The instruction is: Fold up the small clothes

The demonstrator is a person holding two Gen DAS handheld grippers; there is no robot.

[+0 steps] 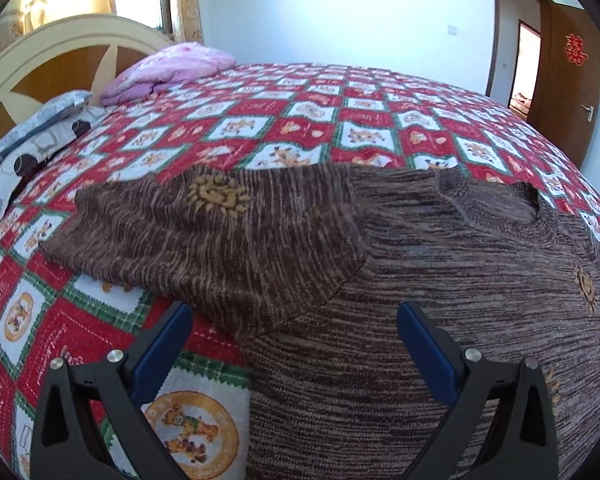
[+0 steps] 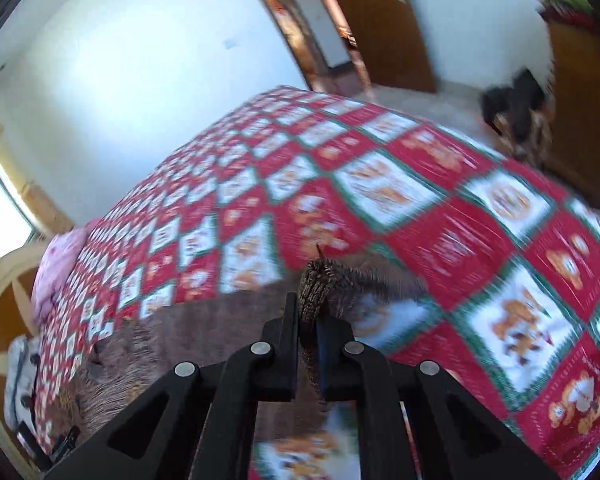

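Note:
A brown knitted sweater (image 1: 440, 264) with tan sun motifs lies spread on the red checked bedspread (image 1: 300, 120). One sleeve (image 1: 204, 232) is folded across onto its body. My left gripper (image 1: 296, 320) is open and empty, hovering just above the sweater's near part. In the right wrist view my right gripper (image 2: 308, 320) is shut on a bunched ribbed edge of the sweater (image 2: 316, 284) and holds it lifted above the bedspread (image 2: 420, 208). The rest of the sweater (image 2: 204, 344) trails down to the left. That view is blurred by motion.
A pink folded blanket (image 1: 168, 68) and a grey patterned pillow (image 1: 32, 136) lie by the cream headboard (image 1: 60, 52). A wooden door (image 1: 568, 80) stands open at the right. A dark bag (image 2: 516, 116) sits on the floor beyond the bed.

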